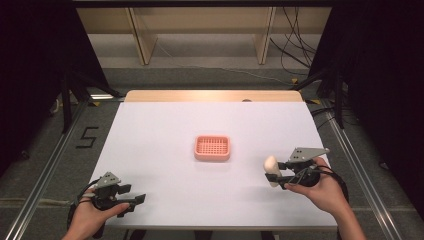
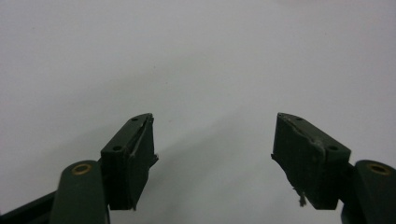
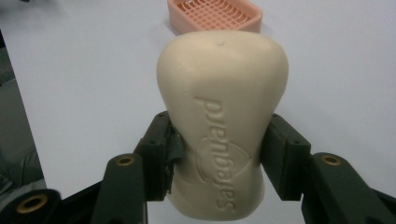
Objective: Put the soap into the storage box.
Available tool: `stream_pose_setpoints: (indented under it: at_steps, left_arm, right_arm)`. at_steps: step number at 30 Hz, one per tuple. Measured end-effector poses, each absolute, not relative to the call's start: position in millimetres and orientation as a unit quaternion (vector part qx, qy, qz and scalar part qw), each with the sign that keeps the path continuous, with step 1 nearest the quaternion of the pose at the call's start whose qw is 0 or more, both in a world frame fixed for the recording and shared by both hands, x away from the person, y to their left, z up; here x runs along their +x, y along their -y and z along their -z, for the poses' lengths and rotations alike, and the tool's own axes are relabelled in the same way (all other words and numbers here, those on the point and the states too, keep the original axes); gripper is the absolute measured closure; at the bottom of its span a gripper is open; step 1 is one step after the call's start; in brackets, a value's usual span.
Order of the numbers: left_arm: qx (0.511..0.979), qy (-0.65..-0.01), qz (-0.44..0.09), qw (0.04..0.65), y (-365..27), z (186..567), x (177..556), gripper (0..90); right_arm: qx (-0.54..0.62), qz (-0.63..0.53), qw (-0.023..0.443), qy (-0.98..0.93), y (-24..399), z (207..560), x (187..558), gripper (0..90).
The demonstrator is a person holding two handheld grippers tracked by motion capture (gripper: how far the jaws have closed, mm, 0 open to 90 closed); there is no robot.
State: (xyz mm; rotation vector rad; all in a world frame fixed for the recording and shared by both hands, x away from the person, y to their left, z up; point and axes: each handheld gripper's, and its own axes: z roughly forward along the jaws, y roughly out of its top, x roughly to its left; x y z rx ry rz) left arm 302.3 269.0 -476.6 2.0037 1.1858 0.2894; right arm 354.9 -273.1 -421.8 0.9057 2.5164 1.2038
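A cream soap bar (image 3: 222, 126) is clamped in the right gripper (image 1: 278, 173), near the pink soap dish (image 1: 212, 148). The left gripper (image 1: 136, 202) is held released, well apart from the dish.

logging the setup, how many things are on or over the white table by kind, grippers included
soap bar: 1, cream, clamped in the right gripper
soap dish: 1, pink, empty, mid table
grippers: 2, the right one on the soap, the left gripper with jaws apart and nothing between them
total: 4
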Motion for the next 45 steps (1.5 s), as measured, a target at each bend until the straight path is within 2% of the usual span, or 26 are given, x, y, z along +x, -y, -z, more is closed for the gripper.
stream_pose_setpoints:
  at_steps: [2, 9, 22, 23, 45]
  left_arm:
    - [0.788, -0.466, -0.113, 0.387, -269, 476, 302, 29.1]
    - [0.789, -0.464, -0.117, 0.387, -270, 476, 302, 29.1]
    - [0.789, -0.463, -0.117, 0.387, -269, 476, 302, 29.1]
    - [0.791, -0.462, -0.114, 0.384, -270, 475, 302, 29.0]
    - [0.789, -0.462, -0.116, 0.389, -270, 475, 302, 29.1]
  right_arm:
    - [0.308, -0.417, 0.099, -0.850, 272, 422, 355, 50.7]
    - [0.297, -0.437, 0.121, -0.840, 271, 422, 360, 50.7]
    - [0.318, -0.447, 0.111, -0.828, 264, 417, 361, 50.7]
    - [0.308, -0.450, 0.124, -0.829, 264, 418, 364, 50.7]
    - [0.303, -0.455, 0.141, -0.825, 251, 415, 373, 50.7]
